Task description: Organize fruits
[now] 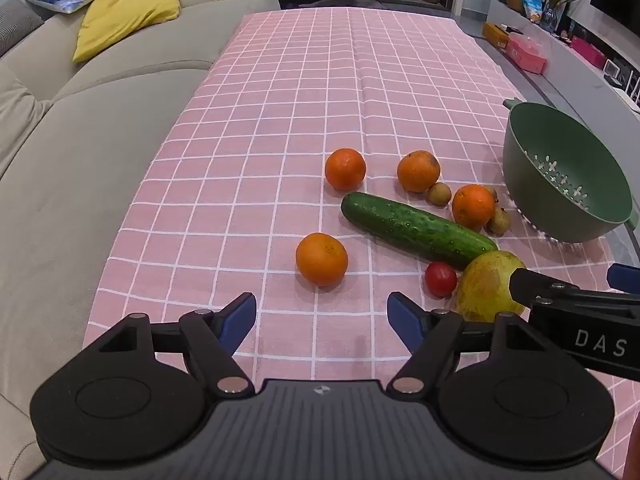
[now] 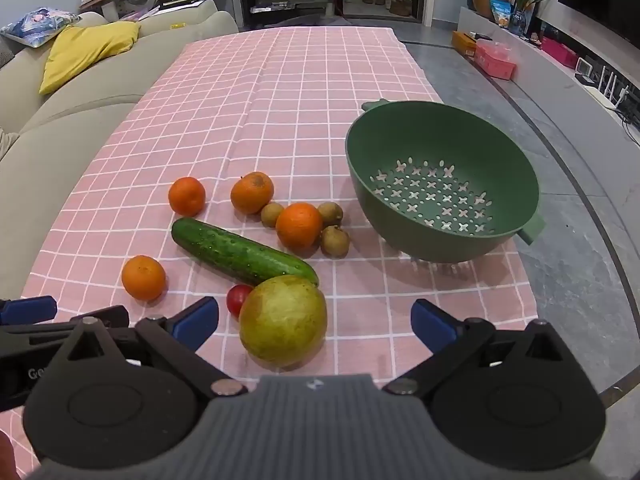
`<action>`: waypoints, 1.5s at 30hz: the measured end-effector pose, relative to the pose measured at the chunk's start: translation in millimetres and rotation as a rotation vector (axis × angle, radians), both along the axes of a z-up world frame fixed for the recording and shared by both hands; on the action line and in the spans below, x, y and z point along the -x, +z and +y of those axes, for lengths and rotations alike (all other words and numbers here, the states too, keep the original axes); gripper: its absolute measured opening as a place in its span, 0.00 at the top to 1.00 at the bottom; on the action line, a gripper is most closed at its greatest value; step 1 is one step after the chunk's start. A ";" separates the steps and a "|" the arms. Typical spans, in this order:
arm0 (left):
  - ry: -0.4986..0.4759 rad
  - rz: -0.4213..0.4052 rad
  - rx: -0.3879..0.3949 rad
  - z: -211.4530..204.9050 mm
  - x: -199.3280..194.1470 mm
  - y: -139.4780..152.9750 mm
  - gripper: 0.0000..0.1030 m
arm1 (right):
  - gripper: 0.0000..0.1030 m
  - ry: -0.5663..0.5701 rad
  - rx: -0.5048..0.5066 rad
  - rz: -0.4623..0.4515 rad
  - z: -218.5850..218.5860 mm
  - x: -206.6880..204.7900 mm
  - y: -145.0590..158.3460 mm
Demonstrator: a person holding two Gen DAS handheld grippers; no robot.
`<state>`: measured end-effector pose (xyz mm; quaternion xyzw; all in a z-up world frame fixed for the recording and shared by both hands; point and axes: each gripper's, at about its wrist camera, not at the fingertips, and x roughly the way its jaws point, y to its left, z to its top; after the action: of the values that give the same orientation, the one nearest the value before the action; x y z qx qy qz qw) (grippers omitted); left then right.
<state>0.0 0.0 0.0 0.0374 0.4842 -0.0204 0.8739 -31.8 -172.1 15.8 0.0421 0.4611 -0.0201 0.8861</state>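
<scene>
Jaws of right gripper (image 2: 315, 322) spread wide, nothing pinched; big yellow-green fruit (image 2: 283, 321) (pear or guava, can't tell) sits on cloth between the blue pads, no contact seen. Left gripper (image 1: 321, 312) jaws also spread, empty, low over the tabletop (image 1: 304, 92) w/ pink grid cloth, nearest orange (image 1: 321, 258) just ahead.

Outward: cherry tomato (image 2: 239, 299) touching or just beside the big fruit, cucumber (image 2: 244, 257) lying diagonal behind it. Three more oranges further back, one (image 2: 299, 227) ringed by three small brown fruits (image 2: 335, 241), prob. longan or small kiwi, too small to say. Green colander (image 2: 442, 184) to the right, tilted toward camera, nothing in it.

Step, my read: approach/pre-grasp on the big fruit w/ right gripper; no fruit sorted yet. Next move calls for closing squarely across its widest part, lifting clear of tomato and cucumber tip, then carrying right to the colander. Fruit is round and heavy-looking, could roll or slip.

Hidden: colander far handle cut off in left view; its feet partly seen only. Right gripper body blocks part of the big fruit in left view.
</scene>
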 end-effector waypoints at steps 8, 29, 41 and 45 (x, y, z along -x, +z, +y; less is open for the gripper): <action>0.002 -0.003 0.010 3.9 3.1 -0.9 0.16 | 0.04 0.000 0.005 -0.007 1.1 -1.4 0.2; 0.002 -0.002 0.001 2.2 -0.1 1.4 0.17 | 0.04 0.000 0.010 -0.008 2.5 -1.2 -0.3; 0.001 -0.003 0.001 2.1 0.1 1.1 0.18 | 0.04 0.000 0.009 -0.008 2.4 -1.5 -0.3; 0.002 -0.002 0.002 2.1 -0.1 1.0 0.18 | 0.04 -0.001 0.010 -0.007 2.9 -1.6 -0.2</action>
<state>0.1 2.2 1.0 0.0363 0.4833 -0.0201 0.8745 -30.2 -169.2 15.5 0.0380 0.4578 -0.0224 0.8880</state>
